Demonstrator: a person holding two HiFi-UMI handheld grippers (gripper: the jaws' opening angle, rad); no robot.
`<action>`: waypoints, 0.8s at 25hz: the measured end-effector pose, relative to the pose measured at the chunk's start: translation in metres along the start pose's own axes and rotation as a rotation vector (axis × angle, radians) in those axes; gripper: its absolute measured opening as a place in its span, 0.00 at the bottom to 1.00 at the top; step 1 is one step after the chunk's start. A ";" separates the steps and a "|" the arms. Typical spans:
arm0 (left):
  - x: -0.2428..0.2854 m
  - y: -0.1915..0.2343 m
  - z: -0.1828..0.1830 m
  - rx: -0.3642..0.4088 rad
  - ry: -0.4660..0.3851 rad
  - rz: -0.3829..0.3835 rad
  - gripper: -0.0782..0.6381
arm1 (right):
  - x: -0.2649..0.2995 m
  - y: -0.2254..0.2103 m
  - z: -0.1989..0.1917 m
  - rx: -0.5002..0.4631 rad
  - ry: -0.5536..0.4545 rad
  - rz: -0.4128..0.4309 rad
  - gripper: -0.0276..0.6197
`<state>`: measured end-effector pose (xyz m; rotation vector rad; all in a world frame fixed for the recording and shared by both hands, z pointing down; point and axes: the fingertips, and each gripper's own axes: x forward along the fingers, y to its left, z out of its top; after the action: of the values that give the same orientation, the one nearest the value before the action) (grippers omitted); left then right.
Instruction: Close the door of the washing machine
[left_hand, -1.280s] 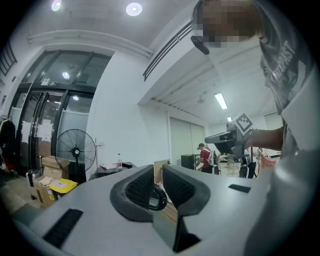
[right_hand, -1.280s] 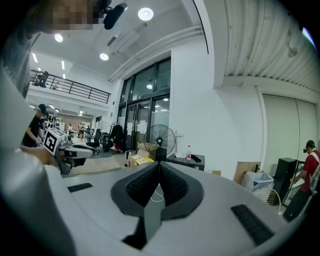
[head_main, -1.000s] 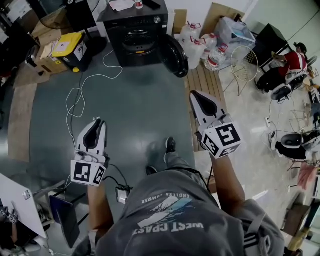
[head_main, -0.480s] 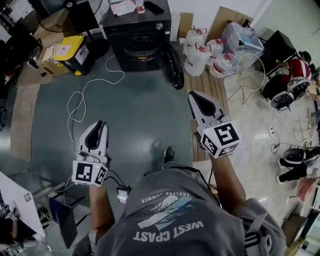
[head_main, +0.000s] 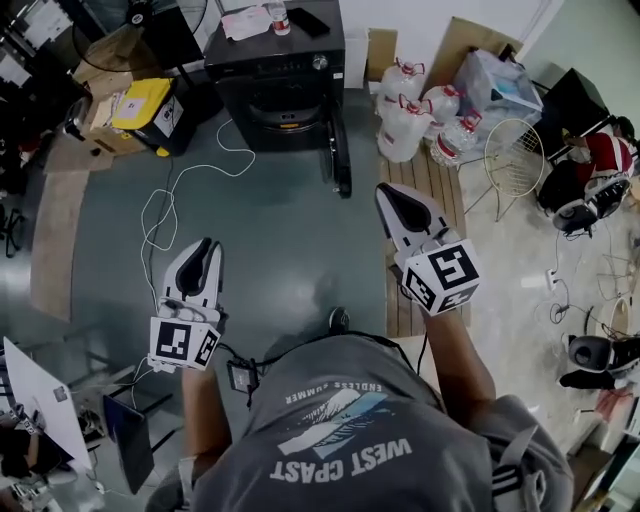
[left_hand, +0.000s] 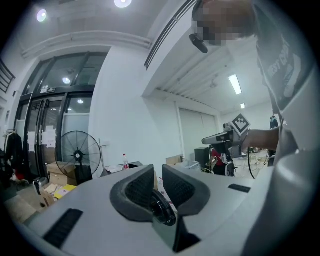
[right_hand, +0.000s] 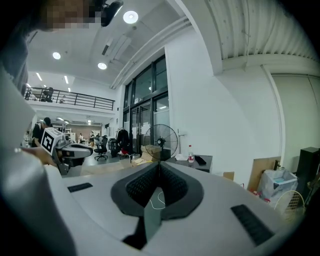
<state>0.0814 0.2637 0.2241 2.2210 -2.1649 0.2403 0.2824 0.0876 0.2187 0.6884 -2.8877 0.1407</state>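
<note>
The black washing machine (head_main: 280, 75) stands at the far end of the grey floor. Its round door (head_main: 343, 160) hangs open at the machine's right side, seen edge-on. My left gripper (head_main: 207, 243) is shut with nothing in it, well short of the machine and left of it. The right gripper (head_main: 383, 190) is shut and empty too, a little short of the door and to its right. In the left gripper view the jaws (left_hand: 158, 170) frame a dark piece of the door (left_hand: 160, 212). In the right gripper view the shut jaws (right_hand: 159, 165) point past the machine's top (right_hand: 197, 161).
A white cable (head_main: 165, 200) loops over the floor in front of the machine. A yellow-lidded box (head_main: 140, 100) and cartons sit to its left. Water jugs (head_main: 410, 110), a wooden pallet (head_main: 420, 180) and a wire chair (head_main: 510, 150) lie to its right. A standing fan (right_hand: 161, 142) is near the machine.
The person has walked toward the washing machine and both shut grippers came along. The machine sits lower in the head view and the door now shows edge-on.
</note>
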 end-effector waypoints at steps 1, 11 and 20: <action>0.006 -0.001 0.001 0.001 0.001 -0.002 0.20 | 0.003 -0.005 -0.001 0.002 0.002 0.003 0.09; 0.068 0.036 -0.017 -0.021 0.000 -0.045 0.20 | 0.048 -0.029 -0.012 0.003 0.033 -0.023 0.09; 0.165 0.087 -0.019 -0.040 -0.033 -0.179 0.20 | 0.104 -0.063 -0.001 -0.018 0.068 -0.138 0.09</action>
<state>-0.0037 0.0998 0.2575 2.3929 -1.9510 0.1543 0.2203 -0.0140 0.2427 0.8588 -2.7625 0.1183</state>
